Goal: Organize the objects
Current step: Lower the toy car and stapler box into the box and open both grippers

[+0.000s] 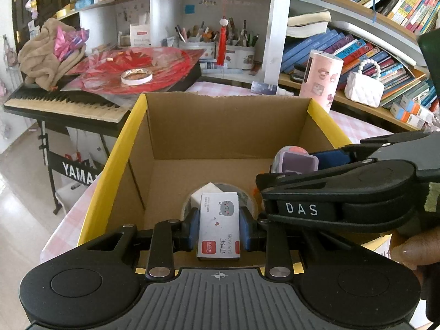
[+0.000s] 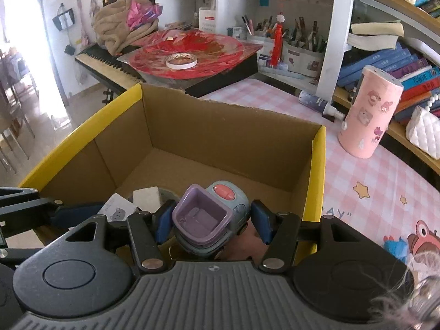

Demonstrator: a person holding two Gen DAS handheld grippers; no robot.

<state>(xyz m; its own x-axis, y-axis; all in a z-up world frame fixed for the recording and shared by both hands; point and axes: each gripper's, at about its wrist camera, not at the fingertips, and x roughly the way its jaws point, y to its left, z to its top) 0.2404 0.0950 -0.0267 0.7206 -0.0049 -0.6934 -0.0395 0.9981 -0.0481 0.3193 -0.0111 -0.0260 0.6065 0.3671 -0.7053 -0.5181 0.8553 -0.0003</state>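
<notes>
Toy truck (image 2: 211, 217) over cardboard box (image 2: 220, 126)

Cardboard box (image 1: 225, 126): matt brown corrugated inside, rough torn top edge, glossy yellow outside. Staple box (image 1: 219, 227), lower centre: smooth printed card, slight sheen. Toy truck (image 2: 211, 220): glossy moulded plastic, purple and grey-blue. Left hand-held gripper (image 1: 219, 227): matt black plastic, ribbed grey body, shiny metal rivets, blue rubbery pads (image 1: 194, 228). Surface (image 2: 385, 181): smooth printed pink checked covering. Blanket (image 1: 46, 55), upper left: soft fuzzy beige cloth.

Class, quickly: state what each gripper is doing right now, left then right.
Left gripper: closed on the staples box.
Right gripper: around the toy truck; grip cannot be told.
</notes>
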